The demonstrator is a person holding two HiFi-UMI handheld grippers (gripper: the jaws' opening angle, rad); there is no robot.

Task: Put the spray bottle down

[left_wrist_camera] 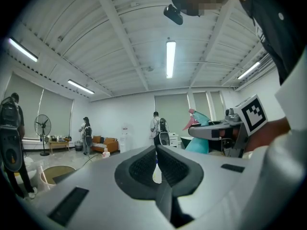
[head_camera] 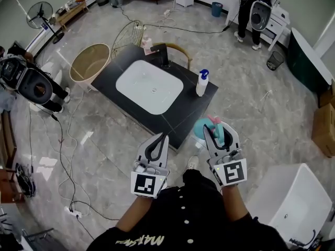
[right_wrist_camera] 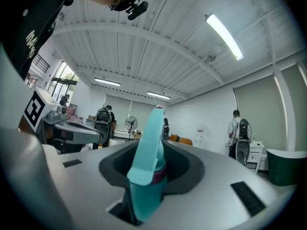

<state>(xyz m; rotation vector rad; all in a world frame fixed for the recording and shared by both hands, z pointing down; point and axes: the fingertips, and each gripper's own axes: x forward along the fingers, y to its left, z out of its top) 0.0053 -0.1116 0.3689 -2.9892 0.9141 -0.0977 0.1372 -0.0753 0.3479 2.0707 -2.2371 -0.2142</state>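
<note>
A teal spray bottle with a pink nozzle hangs over the floor just off the near right corner of the black counter. My right gripper is shut on its neck. In the right gripper view the bottle's teal trigger head stands upright between the jaws. My left gripper sits beside it on the left, shut, with nothing in it; its jaws nearly touch in the left gripper view. That view also shows the held bottle off to the right.
A white sink basin and a black faucet sit in the counter, with a white spray bottle with a blue top at its right edge. A tan tub, a white tub, floor cables and people surround it.
</note>
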